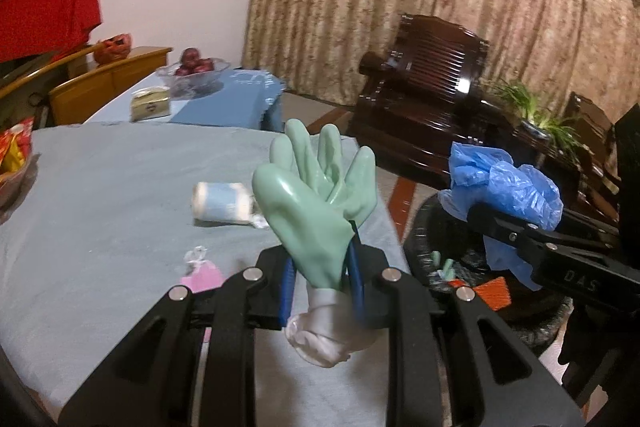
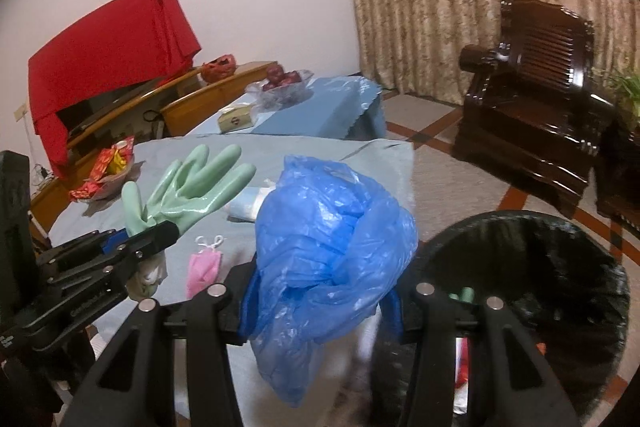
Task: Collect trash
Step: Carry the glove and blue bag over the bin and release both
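Left wrist view: left gripper (image 1: pixel 320 259), jaws clamped on a mint-green rubber glove (image 1: pixel 316 199) above the grey-blue tabletop (image 1: pixel 100 195) near its right edge; right wrist view: right gripper (image 2: pixel 320 291), jaws gripping a crumpled blue plastic bag (image 2: pixel 332 239) beside the black-lined round trash bin (image 2: pixel 560 267).

A mint-green glove (image 1: pixel 316 203) has a white cuff. The crumpled bag (image 2: pixel 332 247) is blue; at its nine o'clock lies a pink mask (image 2: pixel 204 269). The bin (image 2: pixel 560 267) is black.
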`<state>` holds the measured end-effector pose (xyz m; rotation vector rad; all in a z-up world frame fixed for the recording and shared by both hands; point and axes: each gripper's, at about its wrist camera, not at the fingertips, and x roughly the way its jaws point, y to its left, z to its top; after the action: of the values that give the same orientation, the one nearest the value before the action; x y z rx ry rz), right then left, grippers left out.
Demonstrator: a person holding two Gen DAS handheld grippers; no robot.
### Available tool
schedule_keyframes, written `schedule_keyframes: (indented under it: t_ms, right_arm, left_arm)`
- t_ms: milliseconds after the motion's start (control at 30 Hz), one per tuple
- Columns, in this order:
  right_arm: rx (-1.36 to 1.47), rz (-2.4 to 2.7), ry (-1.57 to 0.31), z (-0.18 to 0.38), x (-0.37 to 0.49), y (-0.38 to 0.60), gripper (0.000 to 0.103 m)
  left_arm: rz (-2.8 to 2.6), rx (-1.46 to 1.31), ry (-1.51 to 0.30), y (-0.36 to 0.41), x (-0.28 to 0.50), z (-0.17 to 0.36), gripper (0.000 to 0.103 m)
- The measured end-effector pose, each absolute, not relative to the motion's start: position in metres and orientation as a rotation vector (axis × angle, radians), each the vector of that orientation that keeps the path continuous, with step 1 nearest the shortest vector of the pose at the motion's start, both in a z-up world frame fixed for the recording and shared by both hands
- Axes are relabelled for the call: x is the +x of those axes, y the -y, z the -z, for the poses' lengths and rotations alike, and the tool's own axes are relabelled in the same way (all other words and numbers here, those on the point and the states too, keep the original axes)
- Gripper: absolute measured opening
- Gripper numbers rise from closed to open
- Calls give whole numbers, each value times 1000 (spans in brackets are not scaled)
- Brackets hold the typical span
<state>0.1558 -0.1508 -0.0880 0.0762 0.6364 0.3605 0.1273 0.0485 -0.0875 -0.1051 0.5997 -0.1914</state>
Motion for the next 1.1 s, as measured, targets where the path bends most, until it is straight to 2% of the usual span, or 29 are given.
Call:
schedule_keyframes:
  t_ms: [433, 967, 1067, 1100]
  right_arm:
    - [122, -172, -596, 80, 130, 246, 49]
    - [148, -8, -645, 111, 133, 329, 52]
    - [145, 26, -663, 118, 136, 336, 63]
    - [149, 34, -676, 122, 136, 339, 71]
  left_arm:
    - [378, -41, -573, 44, 139, 81, 22]
    - [540, 26, -628, 150, 185, 107, 23]
    - [574, 28, -647, 161, 192, 112, 34]
    - [580, 28, -650, 164, 194, 114, 46]
